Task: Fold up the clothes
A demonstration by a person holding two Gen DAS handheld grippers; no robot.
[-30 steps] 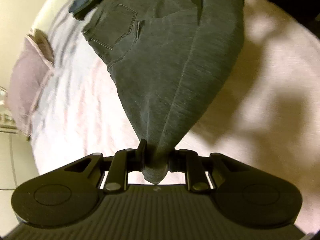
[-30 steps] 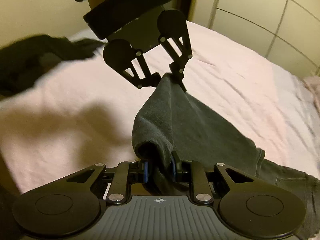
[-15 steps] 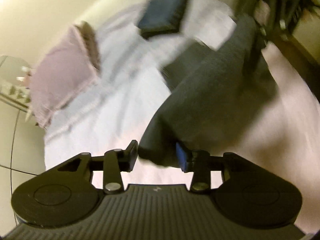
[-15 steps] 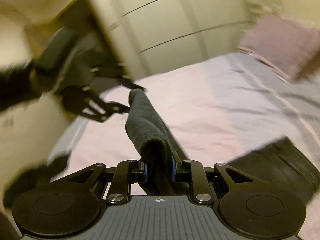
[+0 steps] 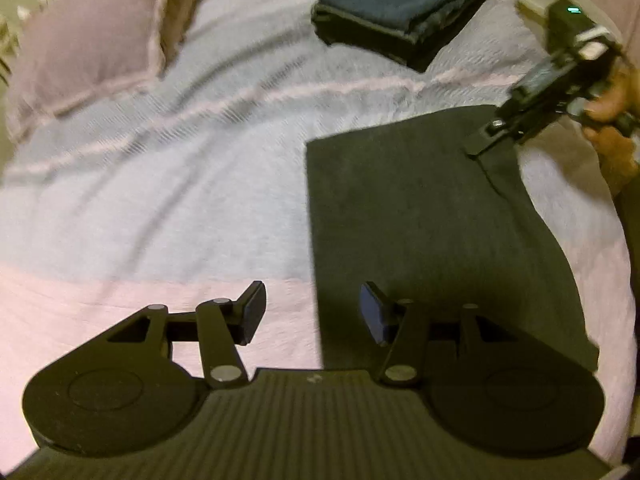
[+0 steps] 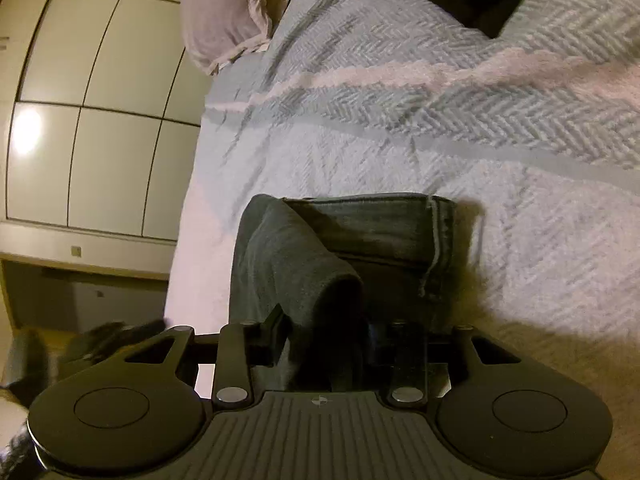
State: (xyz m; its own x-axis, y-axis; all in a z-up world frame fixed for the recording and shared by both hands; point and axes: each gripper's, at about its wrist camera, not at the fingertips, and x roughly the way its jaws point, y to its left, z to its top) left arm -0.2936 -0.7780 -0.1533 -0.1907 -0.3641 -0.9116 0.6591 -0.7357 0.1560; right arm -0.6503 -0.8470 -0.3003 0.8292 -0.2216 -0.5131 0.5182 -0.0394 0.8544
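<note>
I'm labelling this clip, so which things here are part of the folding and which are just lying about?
Part of the job:
- grey jeans, laid flat on the bed
- left claw, opening, nothing between its fingers
- right claw, opening, jeans fabric still between its fingers

Lying about:
- folded dark clothes
- pink pillow
- bedspread

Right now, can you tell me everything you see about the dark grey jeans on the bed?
The dark grey jeans look like faded denim, folded into a flat rectangle with straight edges on the pink and grey bedspread. In the right wrist view, a stitched hem shows on the layer underneath and a loose fold bulges up between the fingers of the right claw, which is opening. The left claw is opening too, empty, just above the near edge.
</note>
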